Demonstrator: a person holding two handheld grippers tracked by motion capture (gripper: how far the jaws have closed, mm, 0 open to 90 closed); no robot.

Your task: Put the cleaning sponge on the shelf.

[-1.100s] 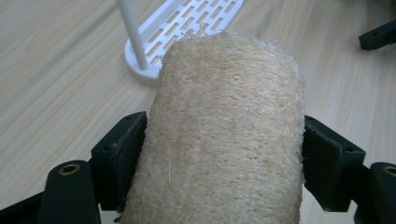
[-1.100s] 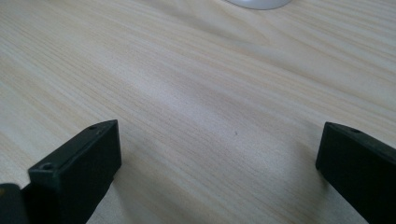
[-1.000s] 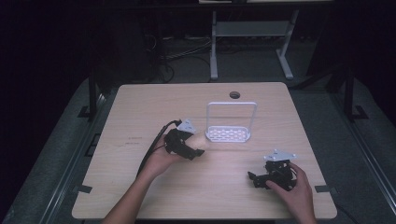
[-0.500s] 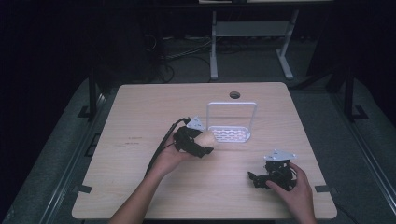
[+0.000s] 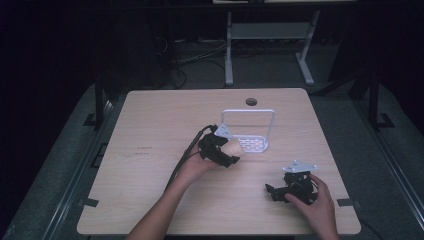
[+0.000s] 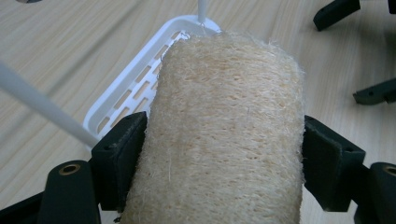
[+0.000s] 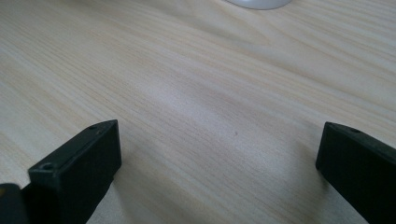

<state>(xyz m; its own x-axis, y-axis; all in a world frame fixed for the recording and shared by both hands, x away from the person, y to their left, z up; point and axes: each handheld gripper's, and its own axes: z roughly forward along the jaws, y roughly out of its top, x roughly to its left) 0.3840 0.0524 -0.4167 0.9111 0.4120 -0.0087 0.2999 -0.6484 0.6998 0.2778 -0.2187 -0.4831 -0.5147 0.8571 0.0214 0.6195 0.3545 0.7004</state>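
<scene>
Loofah (image 6: 224,135) sits pinched between the jaws of the left gripper (image 5: 223,151), carried just short of the white rack (image 5: 248,143) near the middle of the table (image 5: 150,120). In the left gripper view the roll's far end already overlaps the rack's slotted tray, with one thin upright crossing at the left. The step in hand looks like the carry toward the rack (the placing itself is not yet done). Next, I judge, the roll must go forward between the uprights, come down onto the tray, and only then be let go. Right gripper (image 5: 290,189) rests low on the table, well apart, jaws spread wide on nothing.
</scene>
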